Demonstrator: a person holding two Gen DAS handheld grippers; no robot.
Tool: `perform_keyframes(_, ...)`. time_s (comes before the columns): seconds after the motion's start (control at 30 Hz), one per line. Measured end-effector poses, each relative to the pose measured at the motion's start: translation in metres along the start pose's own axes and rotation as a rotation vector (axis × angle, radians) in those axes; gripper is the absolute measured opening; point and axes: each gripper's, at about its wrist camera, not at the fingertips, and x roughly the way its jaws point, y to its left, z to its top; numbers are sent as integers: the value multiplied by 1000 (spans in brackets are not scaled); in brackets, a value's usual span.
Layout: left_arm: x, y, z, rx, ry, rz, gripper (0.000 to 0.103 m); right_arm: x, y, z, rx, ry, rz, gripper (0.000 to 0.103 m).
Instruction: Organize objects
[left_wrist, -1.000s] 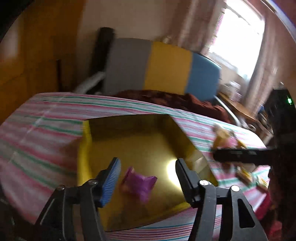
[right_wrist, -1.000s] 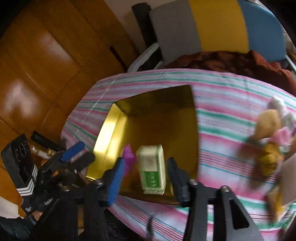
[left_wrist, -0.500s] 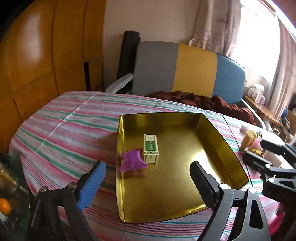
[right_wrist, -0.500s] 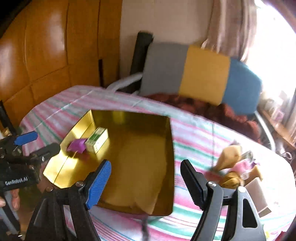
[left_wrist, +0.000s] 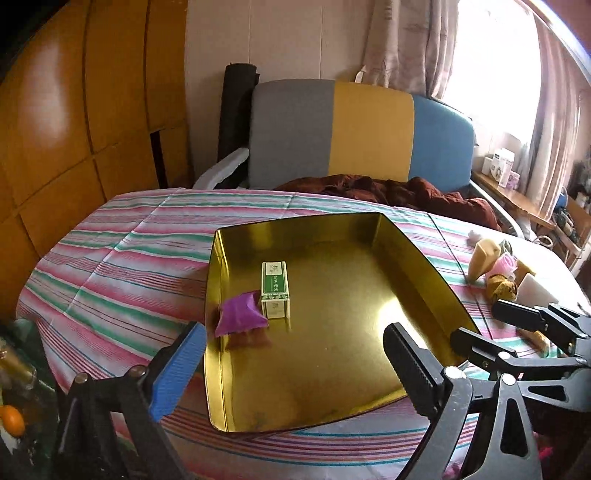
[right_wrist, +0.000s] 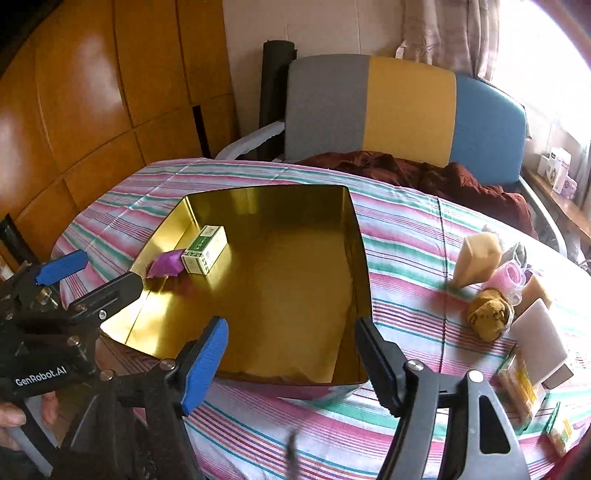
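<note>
In the left half of the shiny gold metal tray (left_wrist: 413, 258), near its left wall, you have the green-and-white rectangular carton (left_wrist: 274, 289) lying flat. In the left wrist view its long axis runs up the frame, one short end facing you and the other toward the far wall. In the right wrist view the same carton (right_wrist: 204, 249) lies slanted, long axis running from lower left to upper right. The small purple crinkled packet (left_wrist: 240, 314) touches the carton's near left corner, its width spread across the frame.

Your left gripper (left_wrist: 291, 365) hangs over the tray's near edge, jaws opening wide with nothing between them. Your right gripper (right_wrist: 291, 354) sits over the tray's near right corner, jaws closing, empty, only the tray floor behind the gap. In the lower left of the right wrist view a hand (right_wrist: 14, 417) holds the left gripper's handle.

The tray rests on a table under a pink, green and white striped cloth (left_wrist: 122, 266). At the right of the frame lies a loose cluster: a beige cone-shaped pouch (right_wrist: 476, 260), a pink frilly piece (right_wrist: 508, 278), a brown speckled lump (right_wrist: 489, 314) and a white flat block (right_wrist: 537, 341). Behind the table stand a grey, yellow and blue panelled chair back (left_wrist: 362, 134), a dark red crumpled cloth (left_wrist: 391, 192), orange wooden wall panels (left_wrist: 74, 110) and a curtained bright window (left_wrist: 491, 66).
</note>
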Motion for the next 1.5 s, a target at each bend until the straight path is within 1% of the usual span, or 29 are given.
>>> perform_keyframes(0.2, 3, -1, -4, -8, 19, -8, 98, -2, -7, -1, 41, -3, -14, 72)
perform_keyframes(0.37, 2, -7, -6, 10, 16, -9, 98, -10, -17, 0, 79, -35, -57, 72)
perform_keyframes(0.5, 5, -12, -9, 24, 30, -18, 98, -14, -20, 0, 79, -41, -97, 72)
perform_keyframes(0.63, 7, -17, -10, 37, 44, -25, 98, -12, -24, -2, 77, -30, -123, 72)
perform_keyframes(0.9, 10, -26, -11, 61, 60, -36, 98, -13, -26, -6, 43, -33, -181, 72)
perform_keyframes(1.5, 14, -45, -12, 113, 79, -69, 98, -12, -44, -12, 56, -25, -223, 72)
